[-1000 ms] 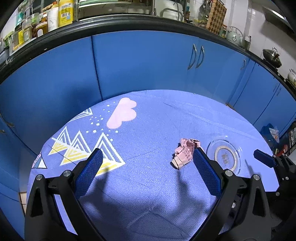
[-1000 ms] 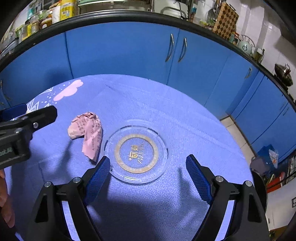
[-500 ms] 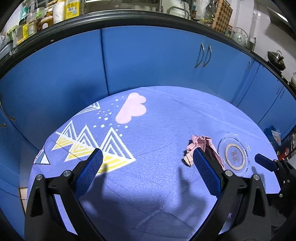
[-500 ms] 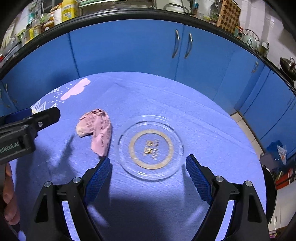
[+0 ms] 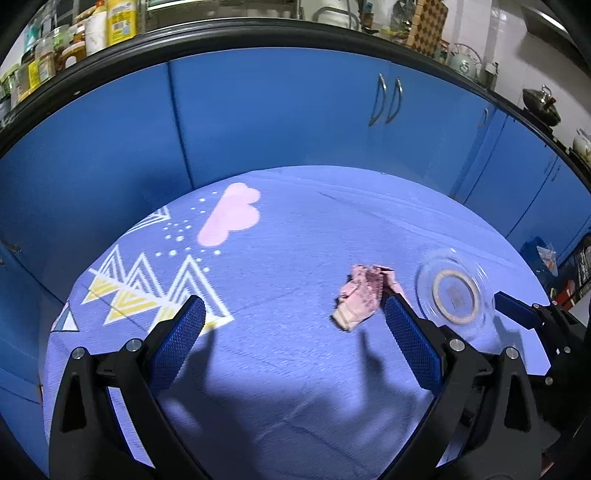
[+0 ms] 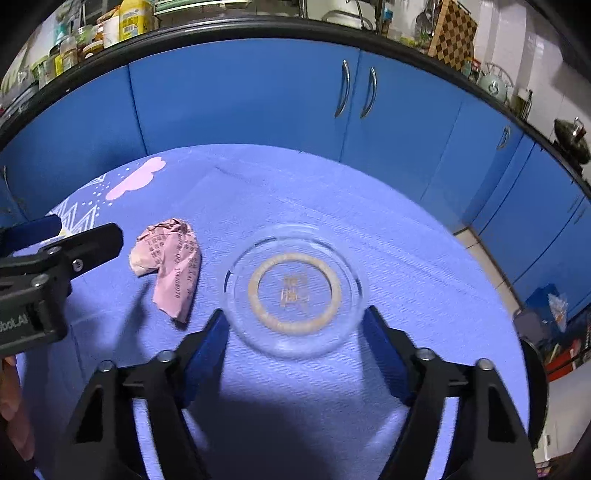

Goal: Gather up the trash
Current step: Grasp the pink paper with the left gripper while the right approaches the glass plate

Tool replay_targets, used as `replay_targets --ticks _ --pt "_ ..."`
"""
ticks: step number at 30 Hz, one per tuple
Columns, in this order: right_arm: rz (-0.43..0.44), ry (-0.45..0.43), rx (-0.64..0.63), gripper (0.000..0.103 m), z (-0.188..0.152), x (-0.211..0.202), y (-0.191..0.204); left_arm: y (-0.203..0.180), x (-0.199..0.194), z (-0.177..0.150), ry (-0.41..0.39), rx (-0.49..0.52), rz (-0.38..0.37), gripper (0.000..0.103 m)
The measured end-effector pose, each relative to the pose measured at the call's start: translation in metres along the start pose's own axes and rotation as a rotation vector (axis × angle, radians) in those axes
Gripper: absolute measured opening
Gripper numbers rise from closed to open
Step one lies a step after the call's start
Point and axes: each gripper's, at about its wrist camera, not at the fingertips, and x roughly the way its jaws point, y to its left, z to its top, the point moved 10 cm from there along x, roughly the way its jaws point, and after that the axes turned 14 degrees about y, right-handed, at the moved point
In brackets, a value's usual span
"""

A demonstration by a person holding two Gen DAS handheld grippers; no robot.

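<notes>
A crumpled pink paper [image 5: 360, 299] [image 6: 170, 266] lies on the blue patterned cloth [image 5: 295, 236]. My left gripper [image 5: 291, 314] hangs open over the cloth, with the paper just off its right fingertip and nothing between the pads. A clear glass plate with a gold ring [image 6: 293, 288] [image 5: 456, 291] sits right of the paper. My right gripper [image 6: 295, 317] has its jaws closing, and the plate's near rim is between the fingertips [image 6: 218, 328], which are at the rim's two sides. I cannot see firm pressing.
Blue cabinet doors [image 6: 258, 96] curve behind the table under a black counter with jars and bottles [image 5: 110, 22]. A wok [image 6: 570, 136] stands at the far right. The floor with a blue bag [image 6: 550, 306] shows beyond the table's right edge.
The right gripper has come forward so the plate now sits between its fingertips, and its fingers blur as they begin closing. The left gripper stays open beside the paper, which has not moved.
</notes>
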Motion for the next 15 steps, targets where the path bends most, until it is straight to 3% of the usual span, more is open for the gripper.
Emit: replay_targets --ticks 1,6,10,12,13,14,15 --pt "0.009 0.004 0.004 0.017 0.001 0.000 -0.001 -0.004 0.001 0.001 0.001 0.005 -0.002 0.097" --pt "-0.027 0.024 0.007 0.018 0.000 0.002 -0.021 -0.023 0.006 0.005 0.008 0.034 -0.009 0.097" --pt "0.031 0.022 0.020 0.022 -0.001 -0.001 -0.026 -0.025 0.012 0.009 0.024 0.003 -0.041 0.097" --pt "0.050 0.008 0.031 0.033 0.003 -0.004 -0.026 -0.025 0.015 0.011 0.036 -0.010 -0.064 0.097" --pt "0.052 0.002 0.040 0.062 0.006 -0.005 -0.027 -0.026 0.016 0.012 0.039 -0.008 -0.063 0.097" --pt "0.050 -0.015 0.058 0.083 0.010 -0.007 -0.030 -0.029 0.017 0.013 0.039 0.001 -0.056 0.097" --pt "0.045 -0.045 0.074 0.083 0.013 -0.011 -0.034 -0.031 0.017 0.013 0.040 0.010 -0.052 0.097"
